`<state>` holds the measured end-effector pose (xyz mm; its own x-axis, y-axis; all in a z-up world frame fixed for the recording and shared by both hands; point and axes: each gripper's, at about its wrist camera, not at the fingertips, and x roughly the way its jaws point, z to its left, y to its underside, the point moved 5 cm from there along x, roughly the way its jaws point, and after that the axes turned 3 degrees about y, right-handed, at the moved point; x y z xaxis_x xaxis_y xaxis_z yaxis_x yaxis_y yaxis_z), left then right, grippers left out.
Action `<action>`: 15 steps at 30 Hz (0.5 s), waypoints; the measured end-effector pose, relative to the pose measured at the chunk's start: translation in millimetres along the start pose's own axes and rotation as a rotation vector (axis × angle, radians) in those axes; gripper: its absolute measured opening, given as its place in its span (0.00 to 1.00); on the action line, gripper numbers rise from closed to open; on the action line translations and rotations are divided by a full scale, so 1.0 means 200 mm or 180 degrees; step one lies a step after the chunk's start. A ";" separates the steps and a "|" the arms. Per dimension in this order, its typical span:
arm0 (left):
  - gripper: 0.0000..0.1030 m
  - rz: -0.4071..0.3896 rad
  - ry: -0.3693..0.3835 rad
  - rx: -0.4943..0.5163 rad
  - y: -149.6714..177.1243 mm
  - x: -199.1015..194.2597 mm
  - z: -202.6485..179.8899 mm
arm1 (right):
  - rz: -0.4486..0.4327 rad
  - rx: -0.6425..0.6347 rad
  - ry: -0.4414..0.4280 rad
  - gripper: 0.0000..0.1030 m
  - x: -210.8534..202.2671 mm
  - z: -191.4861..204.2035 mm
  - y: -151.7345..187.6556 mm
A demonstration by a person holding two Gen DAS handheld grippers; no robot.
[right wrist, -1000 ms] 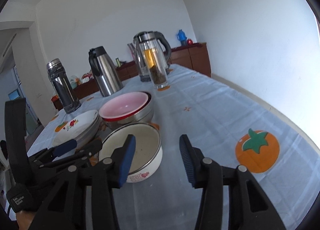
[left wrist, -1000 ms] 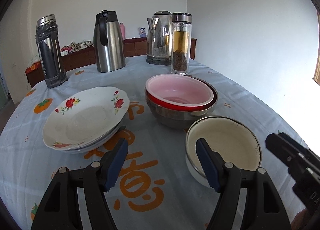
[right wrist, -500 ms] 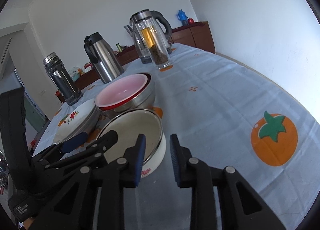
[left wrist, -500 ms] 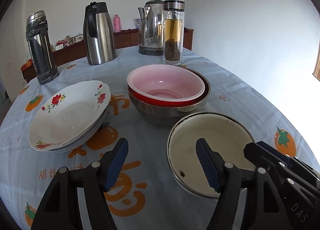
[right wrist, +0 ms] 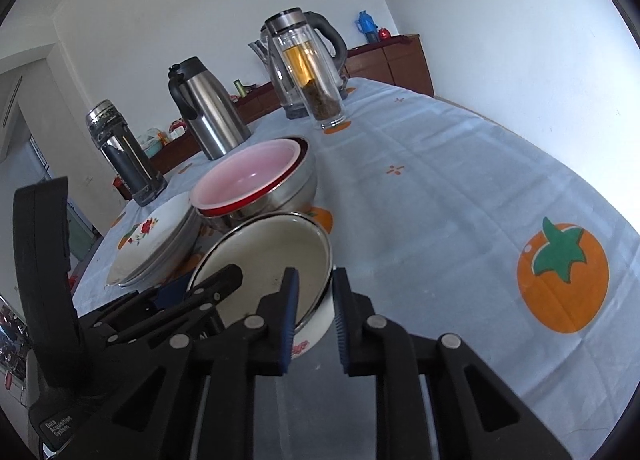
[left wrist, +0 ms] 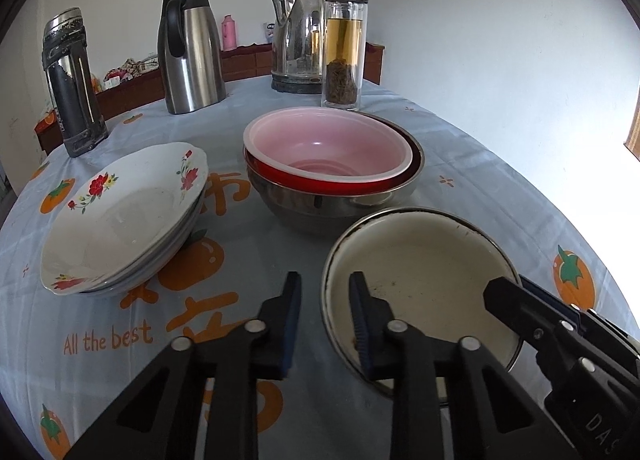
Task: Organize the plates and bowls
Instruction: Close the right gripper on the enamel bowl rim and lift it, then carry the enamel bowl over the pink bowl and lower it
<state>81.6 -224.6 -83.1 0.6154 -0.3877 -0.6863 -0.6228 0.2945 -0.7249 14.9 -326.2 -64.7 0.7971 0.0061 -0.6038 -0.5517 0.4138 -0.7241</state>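
A cream enamel bowl (left wrist: 420, 268) with a dark metal rim sits nearest me on the tablecloth. My left gripper (left wrist: 326, 300) straddles its left rim, one finger inside and one outside, and its jaws are closing on the rim. My right gripper (right wrist: 315, 292) is closing on the opposite rim of the enamel bowl (right wrist: 272, 256) in the same way. Each gripper also shows in the other view: the right gripper (left wrist: 508, 290) and the left gripper (right wrist: 200, 284). Behind the bowl, a pink bowl (left wrist: 328, 144) is nested in a red bowl inside a steel bowl. To the left lies a stack of floral plates (left wrist: 120, 212).
Along the far side of the table stand a steel flask (left wrist: 68, 80), a steel carafe (left wrist: 188, 52), a kettle (left wrist: 298, 36) and a glass tea bottle (left wrist: 342, 48). The round table's edge (right wrist: 600, 196) curves close on the right, near a white wall.
Both grippers have come closer to the enamel bowl. The left jaws went from wide apart to narrow around its left rim. The right jaws narrowed onto the right rim.
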 end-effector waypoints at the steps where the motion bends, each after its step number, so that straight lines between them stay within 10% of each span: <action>1: 0.19 -0.0008 -0.0013 0.0000 0.00 0.00 0.00 | 0.0003 -0.0023 0.0008 0.16 0.00 0.01 0.00; 15: 0.14 -0.0067 -0.0056 -0.0021 0.00 -0.07 0.03 | 0.0049 0.0179 -0.0133 0.12 -0.05 0.05 0.04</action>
<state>75.8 -213.8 -74.5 0.6369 -0.3783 -0.6718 -0.6127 0.2805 -0.7388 4.6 -314.8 -60.5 0.7989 0.0502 -0.5994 -0.5502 0.4638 -0.6944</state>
